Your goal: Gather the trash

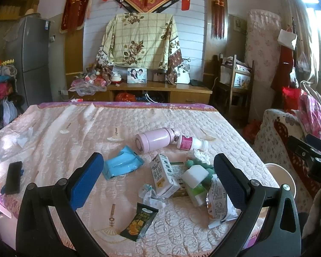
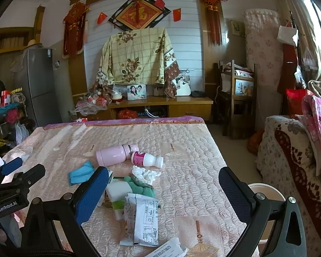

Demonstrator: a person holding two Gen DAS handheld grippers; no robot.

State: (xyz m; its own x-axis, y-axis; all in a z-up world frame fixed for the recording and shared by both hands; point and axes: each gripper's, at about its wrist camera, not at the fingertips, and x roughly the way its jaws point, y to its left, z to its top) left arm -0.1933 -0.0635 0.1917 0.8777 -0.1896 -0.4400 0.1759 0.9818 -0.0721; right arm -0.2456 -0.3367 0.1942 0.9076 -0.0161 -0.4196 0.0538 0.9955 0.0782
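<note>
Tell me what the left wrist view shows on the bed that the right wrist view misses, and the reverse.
Left only: the dark snack packet, the milk carton and the black phone-like slab. Right only: the printed paper slip at the bottom edge. Both: the pink flask, the small white bottle, the blue wipes pack, the white wrapper and the round bin beside the bed.
</note>
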